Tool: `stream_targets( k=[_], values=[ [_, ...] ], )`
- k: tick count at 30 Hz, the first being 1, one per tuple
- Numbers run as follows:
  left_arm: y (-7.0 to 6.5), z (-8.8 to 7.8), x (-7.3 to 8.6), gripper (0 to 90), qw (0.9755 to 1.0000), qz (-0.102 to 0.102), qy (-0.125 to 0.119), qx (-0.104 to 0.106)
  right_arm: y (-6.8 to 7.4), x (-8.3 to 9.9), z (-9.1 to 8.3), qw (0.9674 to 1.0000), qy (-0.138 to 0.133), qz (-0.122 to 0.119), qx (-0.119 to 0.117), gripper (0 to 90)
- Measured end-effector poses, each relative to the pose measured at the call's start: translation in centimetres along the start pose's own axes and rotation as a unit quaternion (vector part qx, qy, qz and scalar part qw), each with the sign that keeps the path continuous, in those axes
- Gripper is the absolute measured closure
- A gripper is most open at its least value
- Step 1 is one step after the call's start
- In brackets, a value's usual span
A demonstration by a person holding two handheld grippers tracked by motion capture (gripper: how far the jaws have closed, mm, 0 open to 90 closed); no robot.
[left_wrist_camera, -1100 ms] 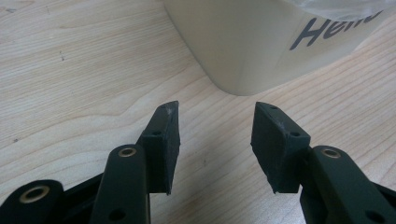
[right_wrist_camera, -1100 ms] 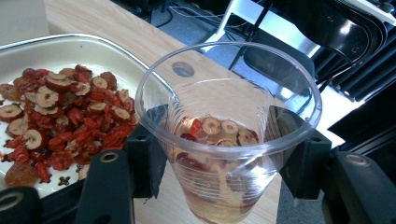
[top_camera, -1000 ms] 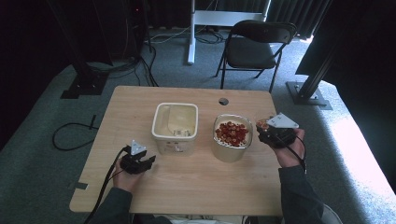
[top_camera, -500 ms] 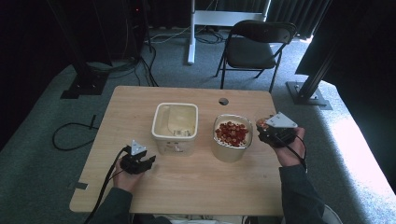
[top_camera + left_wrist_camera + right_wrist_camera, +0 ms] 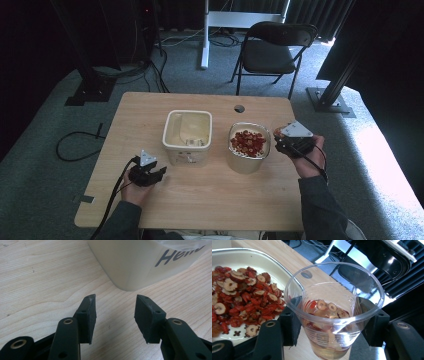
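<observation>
Cup: clear plastic cup (image 5: 334, 312), thin, light, easily crushed, partly filled with dried fruit; grip its mid-wall gently.
Place: near the surface's right edge, beside the fruit bowl (image 5: 248, 146).
Right hand-held gripper (image 5: 329, 320): clamped on the cup.
Left hand-held gripper (image 5: 115, 315): jaws apart, empty.

The table (image 5: 210, 200) is pale wood with a smooth, matt grain. The cream tub (image 5: 187, 135) looks like smooth, faintly glossy plastic. The cup (image 5: 334, 312) is clear, ribbed, shiny plastic, holding dried red fruit slices (image 5: 327, 306) with a wrinkled skin. The bowl (image 5: 248, 162) beside it has a smooth, satin rim. Both grippers' pads (image 5: 88, 312) are matt black plastic, slightly rough.
</observation>
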State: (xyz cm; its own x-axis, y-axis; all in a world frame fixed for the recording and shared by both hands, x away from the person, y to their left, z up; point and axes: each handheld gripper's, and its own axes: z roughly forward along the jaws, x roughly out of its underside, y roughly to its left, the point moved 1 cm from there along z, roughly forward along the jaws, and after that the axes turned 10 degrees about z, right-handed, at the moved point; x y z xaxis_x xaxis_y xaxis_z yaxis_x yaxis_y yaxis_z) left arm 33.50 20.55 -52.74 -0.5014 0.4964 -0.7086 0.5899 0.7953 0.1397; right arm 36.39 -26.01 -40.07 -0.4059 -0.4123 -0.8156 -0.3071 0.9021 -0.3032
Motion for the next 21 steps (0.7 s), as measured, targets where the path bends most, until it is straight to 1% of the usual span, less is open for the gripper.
stream_targets(
  k=[1, 8, 12, 14, 17, 18, 19, 20, 21],
  values=[
    [0.0, 0.0, 0.0, 52.7, 1.0000, 0.000, 0.000, 0.000, 0.0, 0.0, 0.0, 1.0000, 0.000, -0.004, 0.000, 40.5],
    [0.1, 0.1, -0.1, 52.7, 1.0000, -0.001, 0.002, 0.001, 0.1, -0.3, 0.1, 1.0000, -0.001, -0.010, -0.002, 40.5],
    [0.1, 0.1, -0.1, 52.7, 1.0000, -0.002, 0.000, 0.000, 0.3, -0.5, 0.2, 0.9998, 0.001, -0.019, -0.003, 40.5],
    [0.1, 0.0, 0.0, 52.8, 1.0000, -0.001, 0.000, 0.000, 0.4, -0.6, 0.2, 0.9996, 0.001, -0.027, 0.000, 40.5],
    [0.1, 0.1, 0.0, 52.7, 1.0000, -0.001, 0.000, 0.000, 0.7, -0.7, 0.3, 0.9989, 0.005, -0.047, 0.007, 40.5],
    [0.1, 0.1, 0.0, 52.7, 1.0000, -0.001, 0.001, 0.001, 0.9, -0.8, 0.4, 0.9980, 0.009, -0.061, 0.014, 40.5],
    [0.1, 0.1, 0.0, 52.7, 1.0000, -0.002, 0.001, 0.001, 0.9, -0.8, 0.4, 0.9980, 0.009, -0.061, 0.014, 40.5],
    [0.1, 0.0, 0.0, 52.7, 1.0000, -0.002, 0.001, 0.001, 1.1, -0.9, 0.4, 0.9970, 0.012, -0.075, 0.018, 40.5],
    [0.1, 0.0, 0.0, 52.7, 1.0000, -0.001, 0.002, 0.001, 1.2, -1.0, 0.4, 0.9965, 0.014, -0.080, 0.019, 40.5]
  ],
)
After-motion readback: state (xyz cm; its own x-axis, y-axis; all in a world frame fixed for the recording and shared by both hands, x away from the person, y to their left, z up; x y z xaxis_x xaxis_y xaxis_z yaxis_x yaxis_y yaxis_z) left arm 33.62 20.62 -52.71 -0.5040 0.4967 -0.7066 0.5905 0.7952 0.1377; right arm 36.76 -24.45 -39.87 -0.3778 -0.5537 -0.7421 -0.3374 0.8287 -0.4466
